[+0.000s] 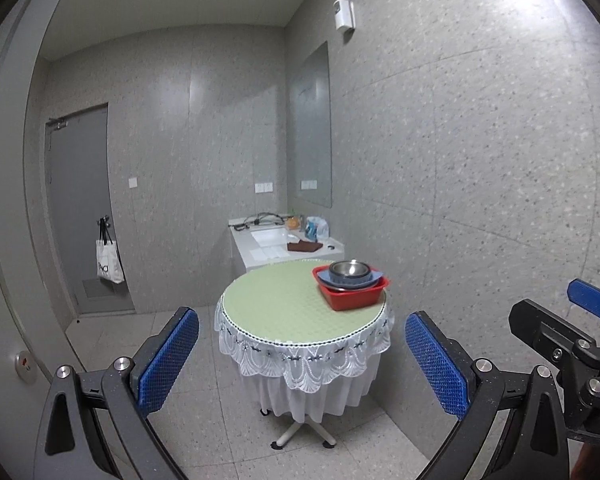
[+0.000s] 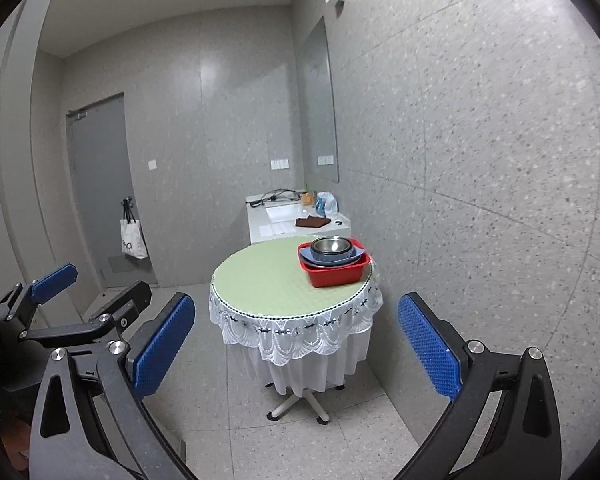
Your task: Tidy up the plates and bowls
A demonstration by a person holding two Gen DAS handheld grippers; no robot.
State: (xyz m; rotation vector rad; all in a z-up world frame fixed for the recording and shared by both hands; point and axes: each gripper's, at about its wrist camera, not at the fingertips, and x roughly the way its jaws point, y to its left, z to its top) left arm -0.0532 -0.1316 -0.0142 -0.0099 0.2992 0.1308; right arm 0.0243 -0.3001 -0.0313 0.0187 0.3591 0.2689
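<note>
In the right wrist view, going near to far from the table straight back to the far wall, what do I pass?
Round table with lace cloth → red tub holding stacked dishes with a metal bowl on top → white sink counter → brown cloth → bottles by the wall.

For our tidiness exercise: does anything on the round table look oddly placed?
Yes: the red basin, holding stacked dishes, sits askew beside the round table's wall-side edge, not centred. Nothing looks spilled or broken.
</note>
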